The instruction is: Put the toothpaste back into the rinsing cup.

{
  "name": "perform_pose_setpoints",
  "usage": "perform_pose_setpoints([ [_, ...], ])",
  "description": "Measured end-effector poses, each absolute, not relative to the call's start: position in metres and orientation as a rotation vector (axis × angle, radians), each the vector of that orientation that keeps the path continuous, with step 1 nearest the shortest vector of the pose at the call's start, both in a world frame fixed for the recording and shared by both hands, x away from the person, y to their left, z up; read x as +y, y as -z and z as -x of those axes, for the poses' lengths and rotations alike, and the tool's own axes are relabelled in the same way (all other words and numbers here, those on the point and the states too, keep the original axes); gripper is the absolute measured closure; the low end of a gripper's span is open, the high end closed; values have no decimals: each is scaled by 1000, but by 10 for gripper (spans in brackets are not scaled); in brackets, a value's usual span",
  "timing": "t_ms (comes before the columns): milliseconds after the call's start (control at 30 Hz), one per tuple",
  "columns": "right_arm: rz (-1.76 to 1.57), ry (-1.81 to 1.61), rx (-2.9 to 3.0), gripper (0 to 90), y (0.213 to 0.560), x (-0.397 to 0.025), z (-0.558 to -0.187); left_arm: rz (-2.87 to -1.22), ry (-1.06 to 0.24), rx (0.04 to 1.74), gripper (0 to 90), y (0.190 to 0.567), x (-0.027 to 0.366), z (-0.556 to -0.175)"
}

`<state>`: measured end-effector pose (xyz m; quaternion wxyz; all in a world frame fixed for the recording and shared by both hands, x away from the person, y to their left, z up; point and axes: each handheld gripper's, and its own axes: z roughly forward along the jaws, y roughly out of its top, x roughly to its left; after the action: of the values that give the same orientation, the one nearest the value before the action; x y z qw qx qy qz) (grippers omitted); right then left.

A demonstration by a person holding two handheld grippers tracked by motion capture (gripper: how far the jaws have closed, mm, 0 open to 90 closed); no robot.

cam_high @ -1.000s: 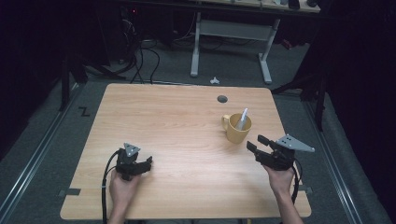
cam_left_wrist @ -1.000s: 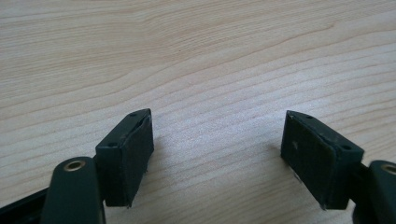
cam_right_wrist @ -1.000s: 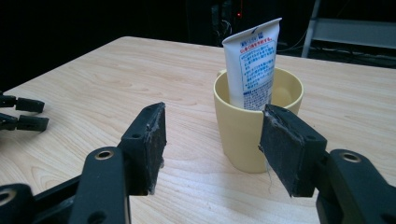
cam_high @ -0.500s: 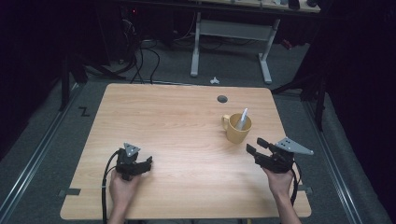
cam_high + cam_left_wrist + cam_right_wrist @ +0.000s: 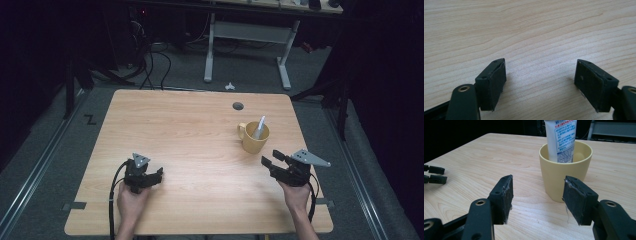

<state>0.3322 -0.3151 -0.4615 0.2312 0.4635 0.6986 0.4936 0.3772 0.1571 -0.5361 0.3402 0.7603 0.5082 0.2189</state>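
A yellow mug [image 5: 254, 140] stands on the right half of the wooden table [image 5: 190, 125], with a white tube [image 5: 259, 127] leaning upright inside it. My right gripper [image 5: 271, 160] is open just short of the mug on the near right, jaws pointing at it. In the right gripper view the mug [image 5: 565, 172] and the printed tube [image 5: 561, 140] rise straight ahead of the open gripper [image 5: 537, 192], with nothing between the pads. My left gripper [image 5: 156, 174] rests low at the near left, open over bare wood [image 5: 529, 32], also seen as the gripper [image 5: 540, 82].
A round cable hole [image 5: 238, 106] lies in the table behind the mug. The left gripper's jaw tips [image 5: 434, 175] appear far off at the left of the right gripper view. Desk legs and cables stand on the dark floor beyond the far edge.
My right gripper has drifted slightly left and toward the near edge. The left gripper, mug and tube have not moved.
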Motion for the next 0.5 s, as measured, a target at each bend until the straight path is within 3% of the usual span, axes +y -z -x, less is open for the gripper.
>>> perform_pose_setpoints([
  [500, -1288, -1328, 1941, 424, 470, -310, -336, -1979, -570, 1323, 258, 536, 157, -377],
])
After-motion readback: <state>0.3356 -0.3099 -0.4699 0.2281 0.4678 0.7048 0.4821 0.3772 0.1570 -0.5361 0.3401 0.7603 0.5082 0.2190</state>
